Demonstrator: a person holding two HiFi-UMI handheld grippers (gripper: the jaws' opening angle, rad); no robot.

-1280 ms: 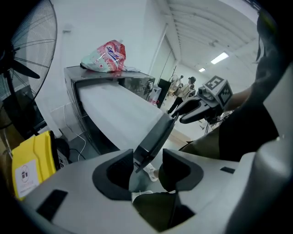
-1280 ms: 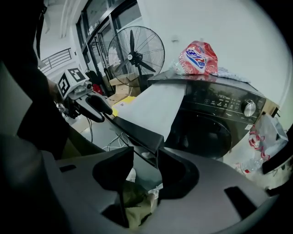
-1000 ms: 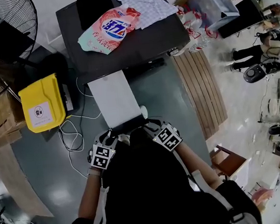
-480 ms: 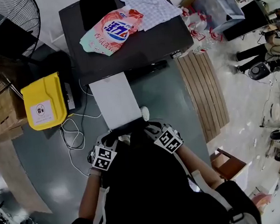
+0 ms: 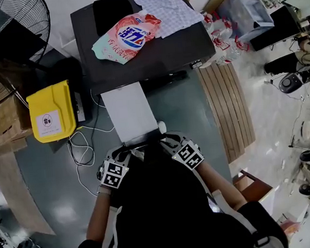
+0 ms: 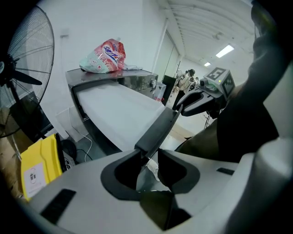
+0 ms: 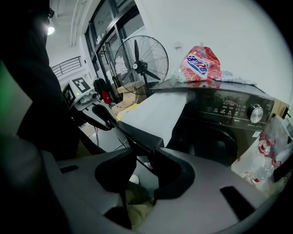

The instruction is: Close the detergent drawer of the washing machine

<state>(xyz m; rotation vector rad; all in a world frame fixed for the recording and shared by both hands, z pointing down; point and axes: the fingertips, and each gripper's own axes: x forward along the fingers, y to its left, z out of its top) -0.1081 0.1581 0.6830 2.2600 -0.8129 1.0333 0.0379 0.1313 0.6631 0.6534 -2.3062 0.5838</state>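
The detergent drawer [image 5: 129,112] stands pulled far out of the dark washing machine [image 5: 164,51], a long white slab that reaches toward the person, so the closing has not begun. The step in hand is taking hold of the drawer's near end. Both grippers sit at its dark front panel [image 6: 160,130], one at each corner. The left gripper [image 6: 149,157] is closing with the panel's end between its jaws; one pad lies against the panel, while a sliver of floor shows beside the other. The right gripper [image 7: 145,153] seems clenched on the opposite end, though the dark panel against dark pads makes contact hard to confirm. Next, I judge, comes a straight, even push from both sides toward the machine, so the long drawer doesn't skew and bind.
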